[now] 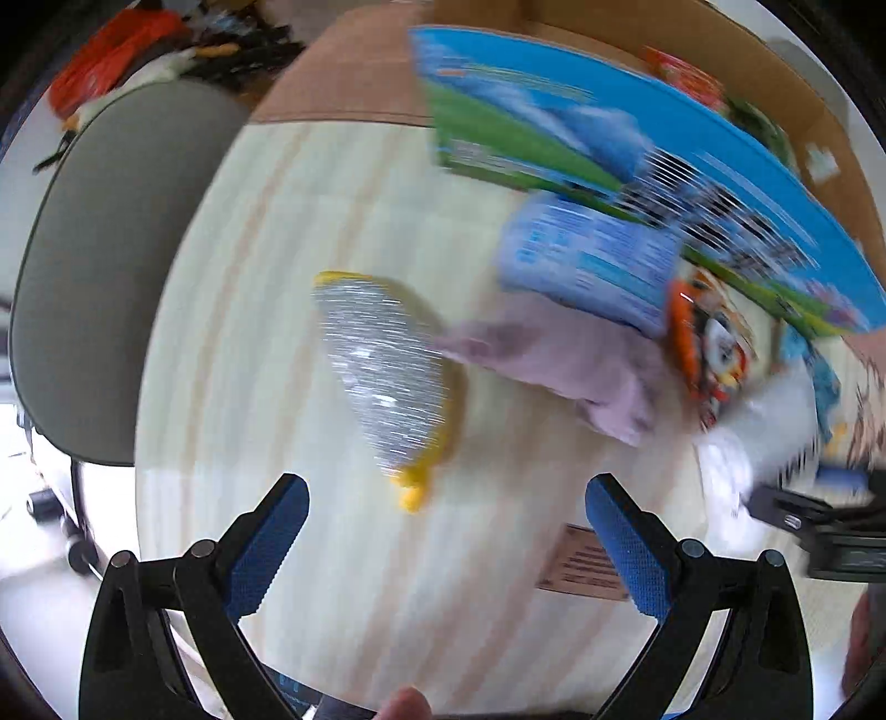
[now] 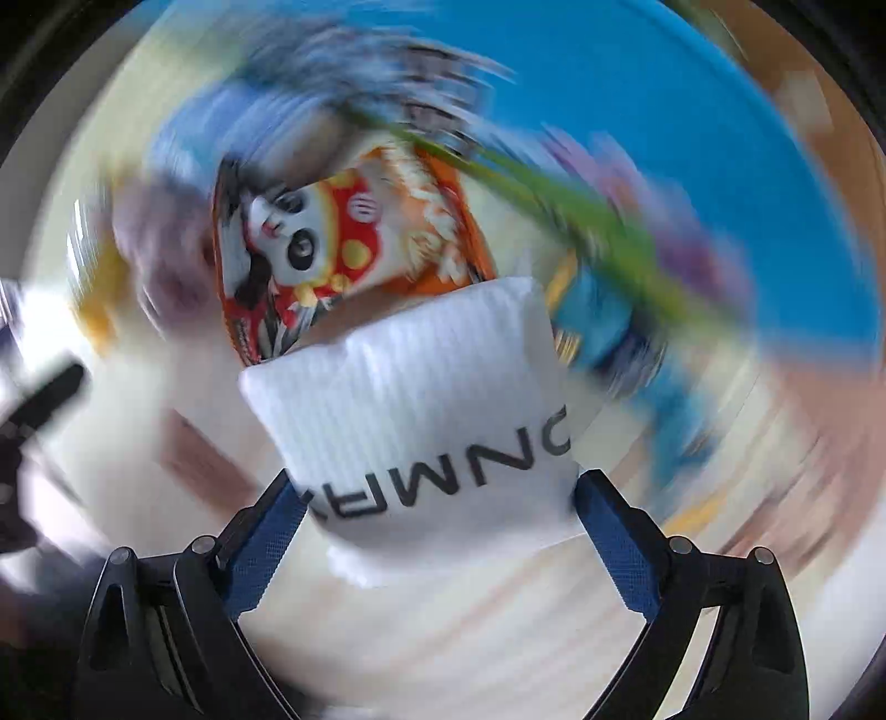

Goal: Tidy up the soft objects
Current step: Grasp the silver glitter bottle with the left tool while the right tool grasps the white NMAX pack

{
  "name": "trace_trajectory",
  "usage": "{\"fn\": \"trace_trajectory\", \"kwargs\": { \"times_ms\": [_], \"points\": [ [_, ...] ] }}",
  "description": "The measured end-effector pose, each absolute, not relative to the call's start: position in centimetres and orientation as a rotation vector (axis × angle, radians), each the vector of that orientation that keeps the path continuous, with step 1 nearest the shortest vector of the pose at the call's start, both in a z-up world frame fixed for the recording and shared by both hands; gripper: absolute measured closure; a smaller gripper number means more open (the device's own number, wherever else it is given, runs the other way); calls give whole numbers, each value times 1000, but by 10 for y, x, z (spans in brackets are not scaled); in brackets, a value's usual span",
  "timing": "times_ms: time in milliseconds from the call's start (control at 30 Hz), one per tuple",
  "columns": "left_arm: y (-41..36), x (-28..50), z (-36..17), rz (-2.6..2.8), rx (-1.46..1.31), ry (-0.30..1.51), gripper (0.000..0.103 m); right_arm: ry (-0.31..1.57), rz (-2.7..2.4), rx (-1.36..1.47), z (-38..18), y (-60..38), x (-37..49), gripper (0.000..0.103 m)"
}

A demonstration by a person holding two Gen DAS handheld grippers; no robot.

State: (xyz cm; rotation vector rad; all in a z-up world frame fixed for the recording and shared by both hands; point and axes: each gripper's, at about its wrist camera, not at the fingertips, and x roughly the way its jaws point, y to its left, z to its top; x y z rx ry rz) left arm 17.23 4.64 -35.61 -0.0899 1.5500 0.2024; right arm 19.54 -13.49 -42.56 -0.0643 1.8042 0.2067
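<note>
Right tongs (image 2: 437, 498) clamped on white pouch (image 2: 421, 399), held above the table (image 1: 288, 354). Left tongs (image 1: 446, 498) apart, empty; silver-yellow sponge (image 1: 387, 371) just ahead, long axis running away leftward, pink cloth (image 1: 559, 360) beyond it.

Looks like an office or workroom used as a recording spot. Pale wood-grain worktop (image 1: 310, 221), grey padded chair (image 1: 111, 266) on castors pushed up to it, open cardboard box (image 1: 775, 72) at the far edge. Clutter of colourful bags and gear heaped on the floor behind the chair (image 1: 138, 50), blurred.
</note>
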Motion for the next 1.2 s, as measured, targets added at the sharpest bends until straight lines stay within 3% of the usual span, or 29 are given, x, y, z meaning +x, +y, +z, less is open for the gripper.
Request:
{"fn": "trace_trajectory", "kwargs": {
  "times_ms": [100,333,400,467,500,533,700,833,1133,1200],
  "points": [
    [82,179,-360,264,-192,1561,1,1807,149,191,-421,-156,183,0],
    [139,212,-400,321,-420,1642,3,1690,69,96,-397,-159,202,0],
    [140,219,-413,313,-384,1669,16,1687,65,80,-398,-155,212,0],
    [136,224,-423,296,-344,1698,40,1683,41,98,-399,-155,217,1],
    [134,223,-428,282,-327,1715,56,1689,29,144,-401,-156,221,7],
    [135,223,-430,271,-322,1724,62,1694,10,180,-404,-156,217,9],
    [129,196,-429,214,-238,1730,64,1758,-20,348,-398,-176,192,14],
    [126,174,-434,192,-211,1729,62,1719,-28,233,-389,-172,177,6],
    [121,187,-433,165,-233,1712,69,1733,-76,185,-409,-135,183,4],
    [121,188,-428,151,-233,1705,69,1730,-112,192,-413,-137,182,11]
  ]
}}
